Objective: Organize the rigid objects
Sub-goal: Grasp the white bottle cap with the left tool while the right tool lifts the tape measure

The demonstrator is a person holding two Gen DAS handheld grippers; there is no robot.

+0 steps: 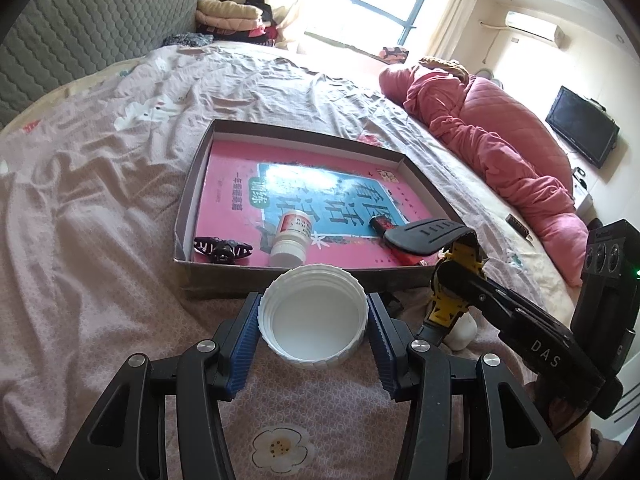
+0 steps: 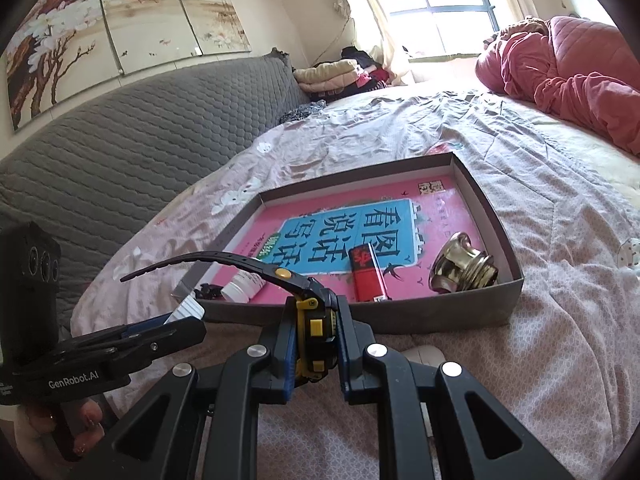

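Note:
In the left wrist view my left gripper (image 1: 314, 306) is shut on a white ribbed screw lid (image 1: 312, 328), hollow side up, held just above the bed before the box. My right gripper (image 2: 314, 314) is shut on a black and yellow wristwatch (image 2: 312, 332), whose strap (image 2: 224, 260) arcs up to the left. The shallow brown cardboard box (image 1: 182, 216) holds a pink book (image 1: 240, 192), a lying white pill bottle (image 1: 290, 236), a black hair clip (image 1: 222, 249) and a red lighter (image 2: 368, 274). A brass knob (image 2: 460, 266) lies in its near right corner.
The box rests on a wrinkled pink bedsheet (image 1: 100, 200). A grey quilted headboard (image 2: 140, 128) runs along the left. A pink quilt and garment (image 1: 500, 140) are piled at the far right. A small white object (image 1: 464, 332) lies on the sheet under the watch.

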